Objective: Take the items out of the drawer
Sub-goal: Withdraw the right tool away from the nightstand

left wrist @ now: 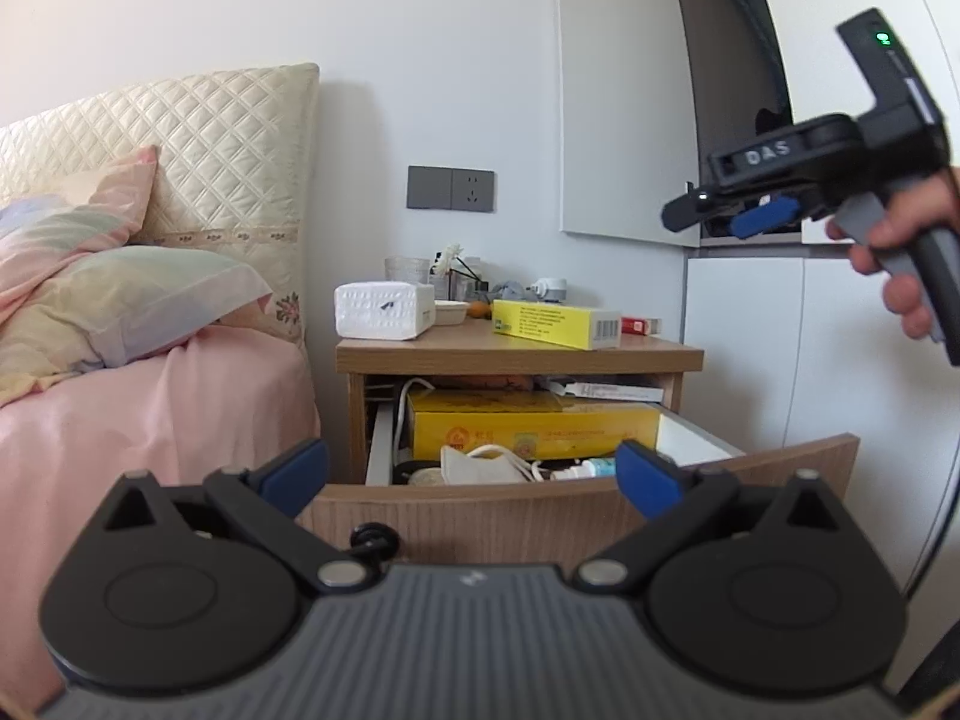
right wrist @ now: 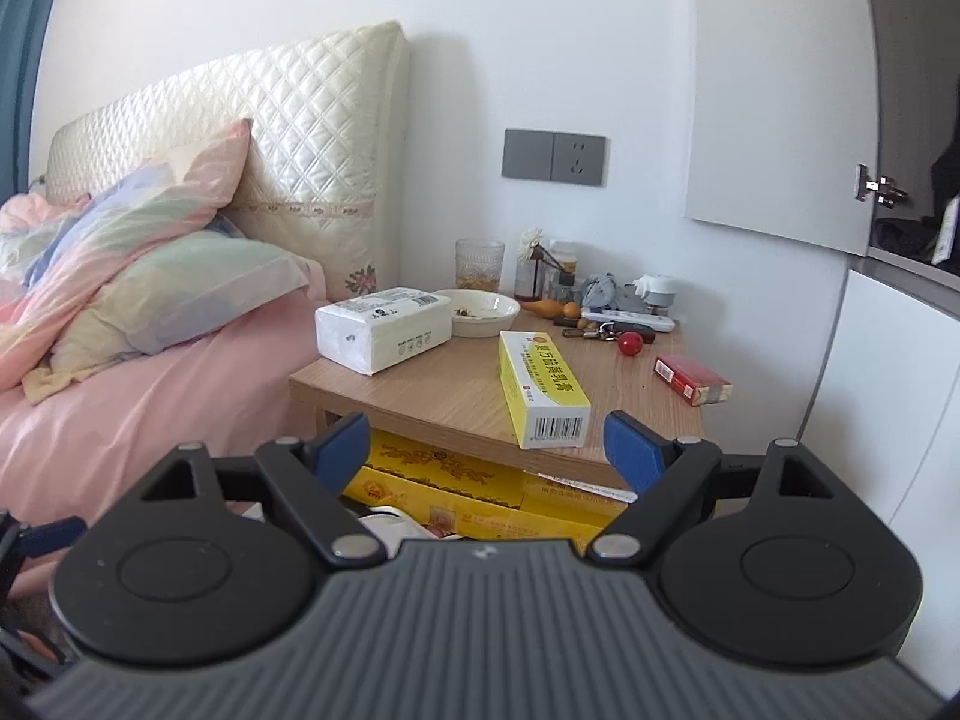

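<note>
- Your left gripper (left wrist: pixel 474 471) has its blue-padded fingers spread wide with nothing between them; it hovers just in front of the pulled-out light wooden drawer (left wrist: pixel 540 513) of the bedside table.
- Just past those fingertips, inside the drawer, lie a crumpled white face mask (left wrist: pixel 486 465) and, right of it, a small white dropper bottle (left wrist: pixel 585 469).
- Behind them a long yellow cardboard box (left wrist: pixel 534 426) fills the back of the drawer, with a white cable (left wrist: pixel 401 414) curling at its left.
- Your right gripper (right wrist: pixel 486 447) is likewise spread open and empty, held above the drawer and level with the wooden tabletop (right wrist: pixel 444 384).
- Directly ahead between its fingers, near the table's front edge, lies a yellow-and-white medicine carton (right wrist: pixel 540 387) with its barcode end towards you.
- Ahead to the left sits a white wrapped tissue pack (right wrist: pixel 384 327), with a shallow white dish (right wrist: pixel 480 312) beyond it.
- Ahead to the right lies a red cigarette packet (right wrist: pixel 693 379).
- From the left wrist view, your hand (left wrist: pixel 900 264) holds the right gripper high up to the right.
</note>
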The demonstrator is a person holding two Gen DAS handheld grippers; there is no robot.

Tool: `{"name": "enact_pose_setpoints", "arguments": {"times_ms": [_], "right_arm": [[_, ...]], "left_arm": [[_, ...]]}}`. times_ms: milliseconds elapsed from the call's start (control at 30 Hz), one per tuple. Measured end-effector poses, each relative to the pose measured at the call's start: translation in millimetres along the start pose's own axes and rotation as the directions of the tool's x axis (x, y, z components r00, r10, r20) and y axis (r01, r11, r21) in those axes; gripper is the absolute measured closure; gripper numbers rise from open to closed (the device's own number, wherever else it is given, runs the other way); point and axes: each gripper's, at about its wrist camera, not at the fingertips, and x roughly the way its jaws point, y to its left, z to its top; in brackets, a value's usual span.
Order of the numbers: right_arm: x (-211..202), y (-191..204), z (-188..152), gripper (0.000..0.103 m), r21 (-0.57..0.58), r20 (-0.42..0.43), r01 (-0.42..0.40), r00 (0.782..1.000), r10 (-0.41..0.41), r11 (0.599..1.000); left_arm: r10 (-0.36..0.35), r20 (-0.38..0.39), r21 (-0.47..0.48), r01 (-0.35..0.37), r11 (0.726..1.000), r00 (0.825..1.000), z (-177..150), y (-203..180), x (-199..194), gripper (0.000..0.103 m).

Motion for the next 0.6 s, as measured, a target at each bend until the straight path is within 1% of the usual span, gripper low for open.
{"name": "enact_pose_setpoints", "arguments": {"times_ms": [167,233,300,400,467,567,600], "right_arm": [[-24.8,9.7,-23.1,0.016,0.029,0.050,-0.014,0.999,0.013,0.999],[-32.4,15.5,-36.3,0.016,0.029,0.090,-0.027,0.996,0.024,0.999],[-37.8,22.9,-51.4,0.016,0.022,0.131,-0.022,0.991,0.019,1.000],[-44.0,31.5,-74.9,0.016,0.054,0.172,-0.020,0.985,0.010,0.998],[-48.0,35.4,-87.6,0.016,0.082,0.196,-0.005,0.980,-0.012,0.997],[-53.0,36.0,-102.3,0.016,0.139,0.213,0.002,0.976,-0.032,0.990],[-54.3,36.1,-106.0,0.016,0.141,0.210,0.009,0.977,-0.038,0.990]], "left_arm": [[-0.010,0.003,0.012,0.010,1.000,1.000,0.0,-4.4,-2.8,0.000],[-0.012,0.005,0.014,0.012,1.000,1.000,-0.1,-5.4,-3.1,0.000],[-0.011,0.004,0.014,0.011,1.000,1.000,-0.5,-5.4,-2.8,0.000],[-0.001,-0.003,0.005,0.001,1.000,1.000,-1.0,-3.1,-1.8,0.000],[0.013,-0.005,-0.003,-0.013,1.000,1.000,-1.1,-1.2,-2.0,0.000],[0.019,0.000,-0.001,-0.019,1.000,1.000,-0.8,-1.1,-4.8,0.000],[0.018,0.000,0.004,-0.018,1.000,1.000,-0.9,-2.2,-5.3,0.000]]}}
